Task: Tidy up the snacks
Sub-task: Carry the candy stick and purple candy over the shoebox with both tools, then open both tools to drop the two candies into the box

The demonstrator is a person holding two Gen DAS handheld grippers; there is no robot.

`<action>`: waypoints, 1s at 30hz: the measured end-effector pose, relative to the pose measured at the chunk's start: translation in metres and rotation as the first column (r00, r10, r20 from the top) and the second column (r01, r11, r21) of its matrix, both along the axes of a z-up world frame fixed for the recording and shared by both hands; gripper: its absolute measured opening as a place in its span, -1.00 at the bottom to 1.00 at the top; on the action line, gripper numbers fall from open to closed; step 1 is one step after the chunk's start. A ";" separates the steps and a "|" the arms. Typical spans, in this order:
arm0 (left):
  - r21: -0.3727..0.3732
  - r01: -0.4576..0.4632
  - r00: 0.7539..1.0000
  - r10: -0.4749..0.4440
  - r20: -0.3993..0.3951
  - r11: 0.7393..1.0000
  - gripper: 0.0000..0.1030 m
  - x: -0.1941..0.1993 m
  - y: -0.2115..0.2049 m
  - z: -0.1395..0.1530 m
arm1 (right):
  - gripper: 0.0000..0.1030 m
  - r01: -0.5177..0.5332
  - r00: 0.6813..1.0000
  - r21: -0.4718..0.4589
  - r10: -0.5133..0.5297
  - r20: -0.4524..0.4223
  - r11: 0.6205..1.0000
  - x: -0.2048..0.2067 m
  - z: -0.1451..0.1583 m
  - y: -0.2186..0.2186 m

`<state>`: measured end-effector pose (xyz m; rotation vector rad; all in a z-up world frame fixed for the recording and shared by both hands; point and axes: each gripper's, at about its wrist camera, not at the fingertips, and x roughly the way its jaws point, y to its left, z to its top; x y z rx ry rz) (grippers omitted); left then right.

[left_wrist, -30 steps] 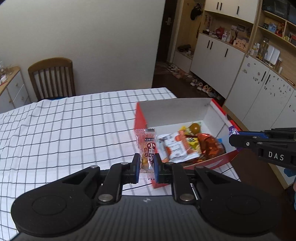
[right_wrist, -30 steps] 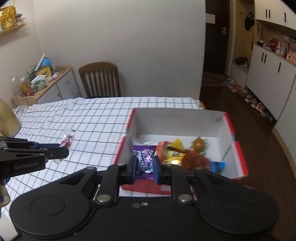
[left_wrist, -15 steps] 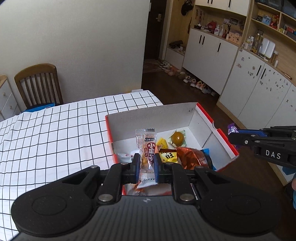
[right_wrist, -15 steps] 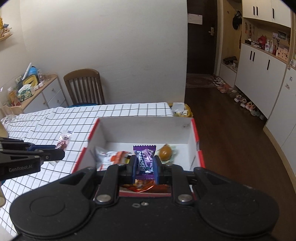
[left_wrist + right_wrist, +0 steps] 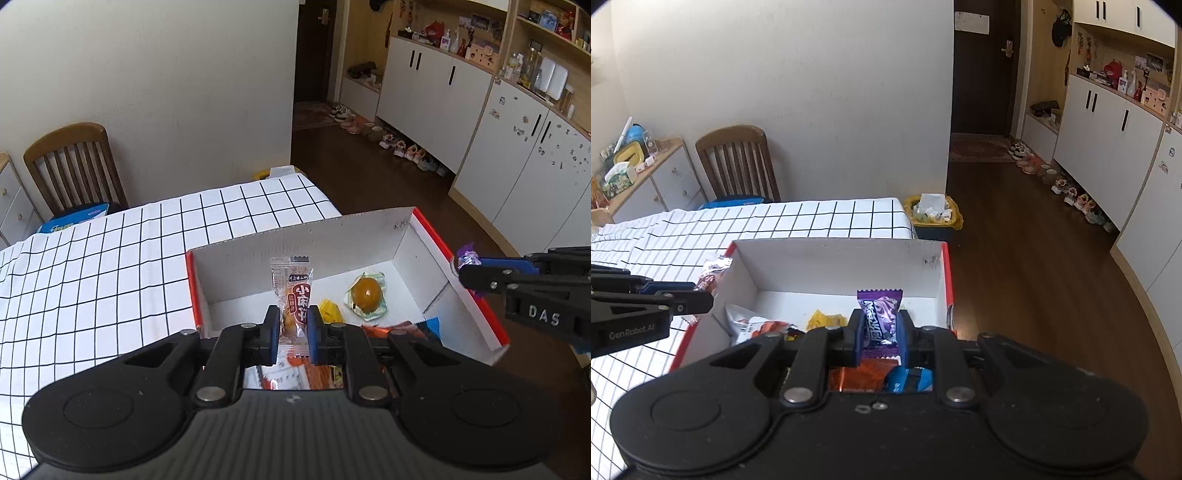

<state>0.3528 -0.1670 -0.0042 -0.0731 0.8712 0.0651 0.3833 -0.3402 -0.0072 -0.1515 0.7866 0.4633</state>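
A white cardboard box with red edges point(image 5: 310, 243) point(image 5: 834, 266) stands at the right end of the checked table. My left gripper point(image 5: 290, 330) is shut on a clear packet with red print point(image 5: 293, 295), held upright over the box's left half. Over the right half, my right gripper point(image 5: 879, 332) is shut on a purple candy packet point(image 5: 880, 317). Inside lie a round orange sweet in clear wrap point(image 5: 366, 294), a yellow packet point(image 5: 330, 309) point(image 5: 825, 320), an orange wrapper point(image 5: 862, 374), a blue packet point(image 5: 910, 380) and a white-and-red packet point(image 5: 753, 325).
The table's checked cloth point(image 5: 110, 266) stretches left of the box. A wooden chair point(image 5: 738, 166) stands at the far end, a yellow-lined bin point(image 5: 932, 214) on the floor past the table's corner. White cabinets point(image 5: 517, 155) line the right wall, with shoes below.
Both grippers have travelled right, from short of the box to above its inside, each still carrying its packet. The box now fills more of both views.
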 end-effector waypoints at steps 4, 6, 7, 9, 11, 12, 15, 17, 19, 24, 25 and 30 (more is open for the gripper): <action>-0.008 -0.006 1.000 0.005 -0.025 1.000 -0.71 0.014 -0.002 -0.006 | -0.69 -0.001 1.000 0.000 0.001 -0.019 1.000 0.012 -0.007 0.003; -0.007 -0.009 0.999 0.009 -0.038 1.000 -0.71 0.020 -0.003 -0.010 | -0.69 0.002 1.000 -0.004 -0.002 -0.031 1.000 0.017 -0.012 0.004; -0.006 -0.010 0.999 0.009 -0.045 1.000 -0.71 0.023 -0.004 -0.013 | -0.69 0.004 0.999 -0.007 -0.004 -0.036 1.000 0.020 -0.015 0.005; -0.008 -0.008 0.998 0.007 -0.056 1.000 -0.71 0.028 -0.005 -0.017 | -0.69 0.007 0.999 -0.018 -0.008 -0.045 1.000 0.025 -0.020 0.007; -0.007 -0.005 0.998 0.005 -0.070 1.000 -0.71 0.034 -0.006 -0.021 | -0.69 0.009 0.998 -0.028 -0.011 -0.054 1.000 0.030 -0.026 0.009; -0.012 -0.006 0.997 0.005 -0.079 1.000 -0.71 0.038 -0.006 -0.023 | -0.69 0.009 0.998 -0.035 -0.011 -0.059 0.999 0.032 -0.029 0.011; -0.007 -0.013 0.995 0.012 -0.102 1.000 -0.71 0.046 -0.007 -0.029 | -0.69 0.013 0.997 -0.052 -0.016 -0.074 0.999 0.038 -0.038 0.014; 0.012 -0.003 0.994 0.005 -0.111 1.000 -0.71 0.050 -0.010 -0.034 | -0.69 0.007 0.996 -0.059 -0.012 -0.087 0.998 0.041 -0.043 0.014; 0.029 0.005 0.993 -0.002 -0.121 1.000 -0.71 0.053 -0.015 -0.038 | -0.69 0.004 0.995 -0.073 -0.012 -0.102 0.997 0.043 -0.049 0.014; 0.030 0.028 0.988 -0.023 -0.156 0.999 -0.71 0.057 -0.025 -0.049 | -0.69 0.006 0.991 -0.074 -0.016 -0.132 0.997 0.044 -0.061 0.014; 0.033 0.030 0.987 -0.025 -0.162 0.999 -0.71 0.058 -0.026 -0.051 | -0.69 0.004 0.991 -0.074 -0.014 -0.135 0.997 0.043 -0.063 0.014; 0.042 0.039 0.984 -0.031 -0.173 0.998 -0.71 0.058 -0.028 -0.055 | -0.66 0.004 0.988 -0.073 -0.015 -0.151 0.997 0.043 -0.068 0.011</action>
